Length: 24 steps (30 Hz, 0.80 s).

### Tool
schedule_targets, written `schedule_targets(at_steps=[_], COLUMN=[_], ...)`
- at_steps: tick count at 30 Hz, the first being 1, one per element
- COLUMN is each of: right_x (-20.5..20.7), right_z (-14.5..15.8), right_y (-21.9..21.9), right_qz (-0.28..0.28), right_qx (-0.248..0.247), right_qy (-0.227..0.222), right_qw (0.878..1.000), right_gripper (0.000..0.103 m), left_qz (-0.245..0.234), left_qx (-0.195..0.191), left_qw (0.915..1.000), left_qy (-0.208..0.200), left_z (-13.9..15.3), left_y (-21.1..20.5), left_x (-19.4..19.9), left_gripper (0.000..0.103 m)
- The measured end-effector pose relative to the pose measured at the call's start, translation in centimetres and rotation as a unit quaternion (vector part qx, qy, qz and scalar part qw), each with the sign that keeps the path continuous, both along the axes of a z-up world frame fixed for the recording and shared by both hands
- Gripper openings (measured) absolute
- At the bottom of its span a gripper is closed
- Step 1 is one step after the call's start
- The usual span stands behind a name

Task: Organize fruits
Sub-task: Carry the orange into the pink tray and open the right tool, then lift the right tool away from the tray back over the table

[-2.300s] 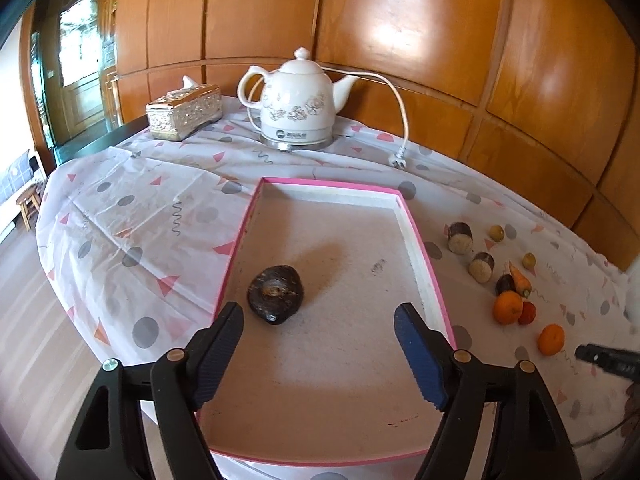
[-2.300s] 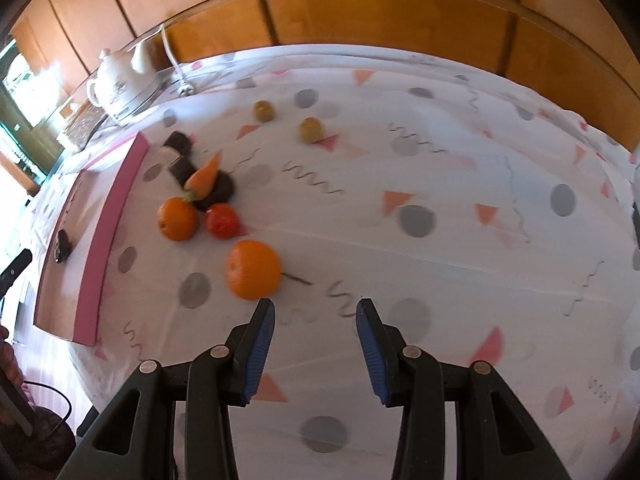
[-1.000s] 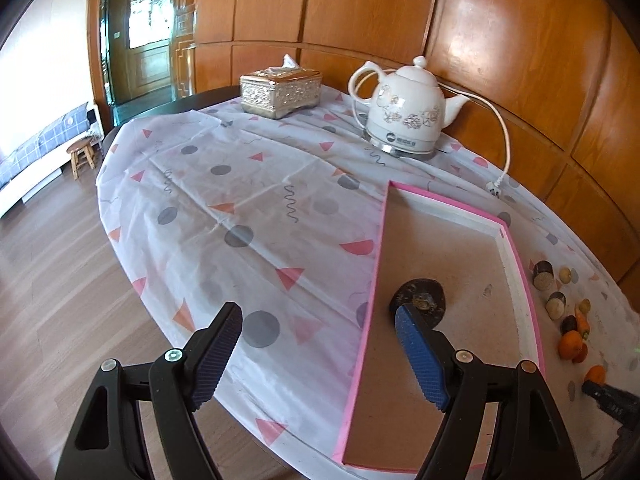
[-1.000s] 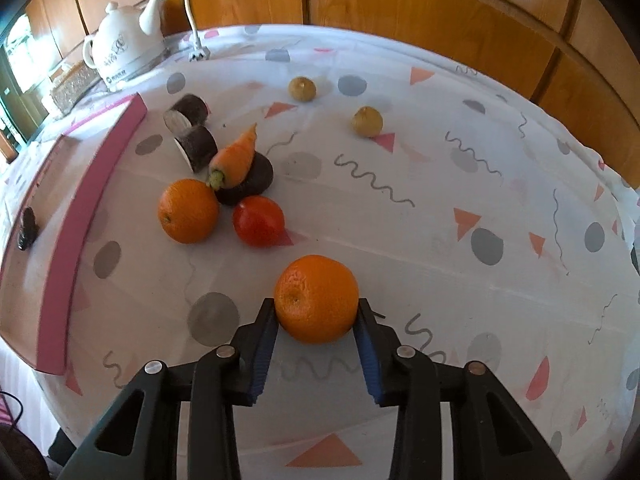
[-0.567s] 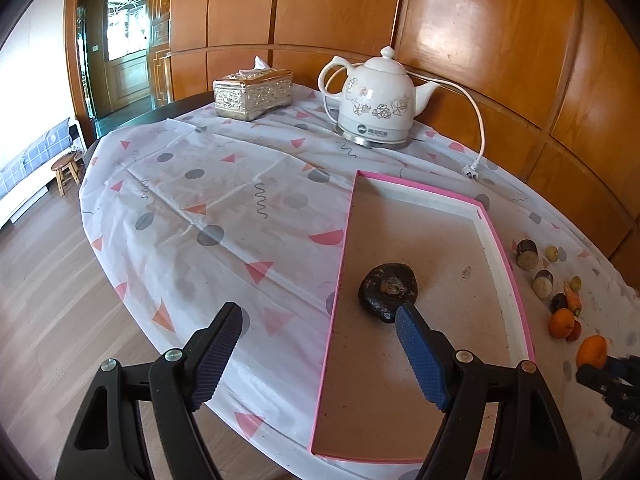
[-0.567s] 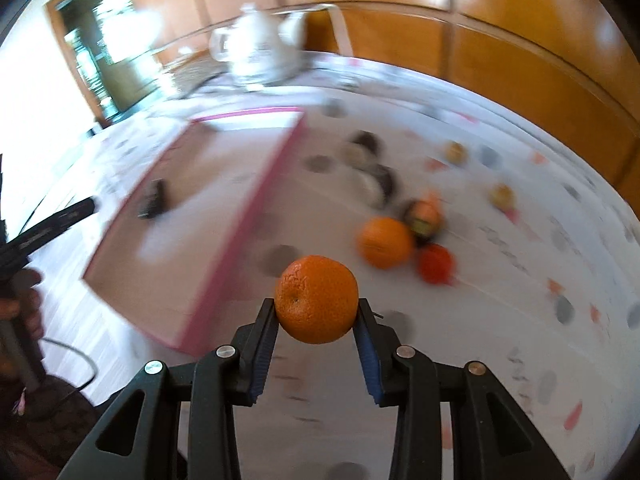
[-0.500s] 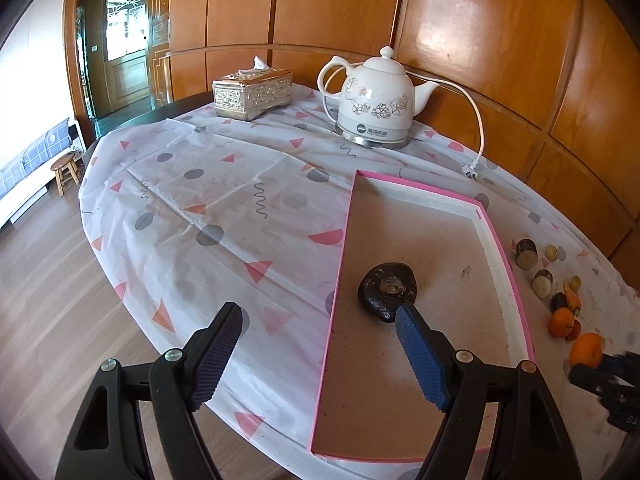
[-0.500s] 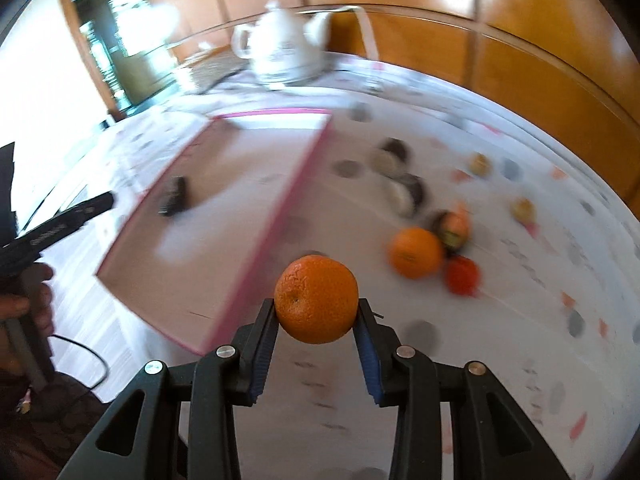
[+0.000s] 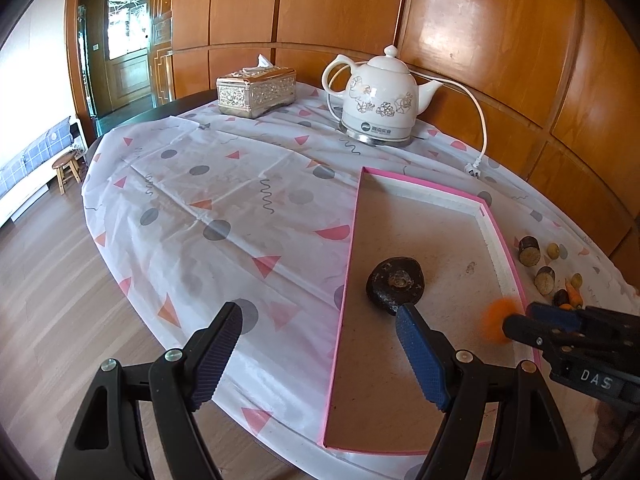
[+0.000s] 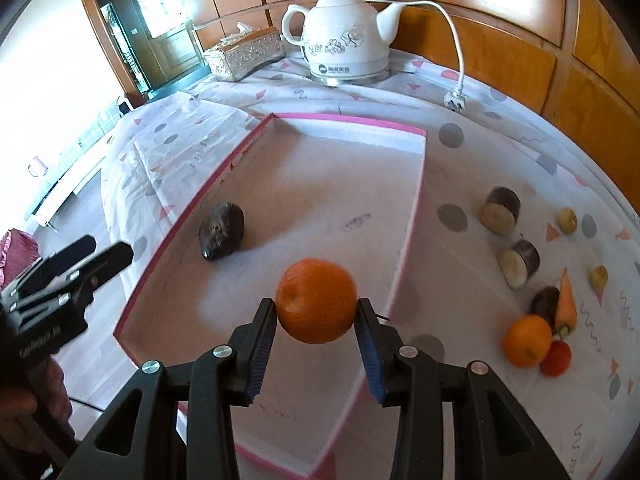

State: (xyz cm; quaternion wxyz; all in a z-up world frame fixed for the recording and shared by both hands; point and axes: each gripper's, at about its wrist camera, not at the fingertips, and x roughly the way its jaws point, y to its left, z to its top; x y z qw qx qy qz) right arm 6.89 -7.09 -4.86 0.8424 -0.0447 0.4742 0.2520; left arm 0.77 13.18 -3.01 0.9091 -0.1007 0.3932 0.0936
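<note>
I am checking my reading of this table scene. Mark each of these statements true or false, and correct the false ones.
1. A dark fruit lies inside the pink tray. True: the dark fruit rests on the floor of the pink tray.
2. The kettle's plug sits in a wall socket. False: the plug lies loose on the tablecloth.
3. The left gripper holds a carrot. False: the left gripper has open, empty jaws; the carrot lies on the tablecloth.
4. Two oranges are in view. True: one orange is over the tray and a second orange is on the cloth.
5. The tissue box stands in the tray. False: the tissue box stands beyond it, near the kettle.
</note>
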Motion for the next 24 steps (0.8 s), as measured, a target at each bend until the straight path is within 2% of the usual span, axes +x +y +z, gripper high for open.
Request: schedule_targets(at_steps=[3,11,16,24], right_x=[-0.2,-1.7,-2.6,-2.9], right_z=[0.4,1.4,1.4,1.1], right_y=[0.2,-2.2,-5.7,-12.0], right_qz=[-0.002,-0.025,-0.049,-0.108], right_qx=[0.01,-0.002,-0.027,-0.045], right_qy=[-0.007,-0.037,-0.052,-0.047], right_qw=[1.0,0.999,0.997,0.992], right_gripper=[0.06,0.06,0.06,0.06], left_qz=[0.0,-0.01,-0.017,-0.028], left_qx=[0.0,0.0,0.004,0.015], left_qw=[1.0,1.0,0.9998,0.9995], left_qy=[0.0,0.0,0.002,0.007], left_z=[0.0,0.1,0.2,0.1], left_y=[0.0,-0.6,-1.2,-2.2], left_x=[0.0,-0.1,0.1,0.3], left_gripper=[0.079,0.079,0.079,0.079])
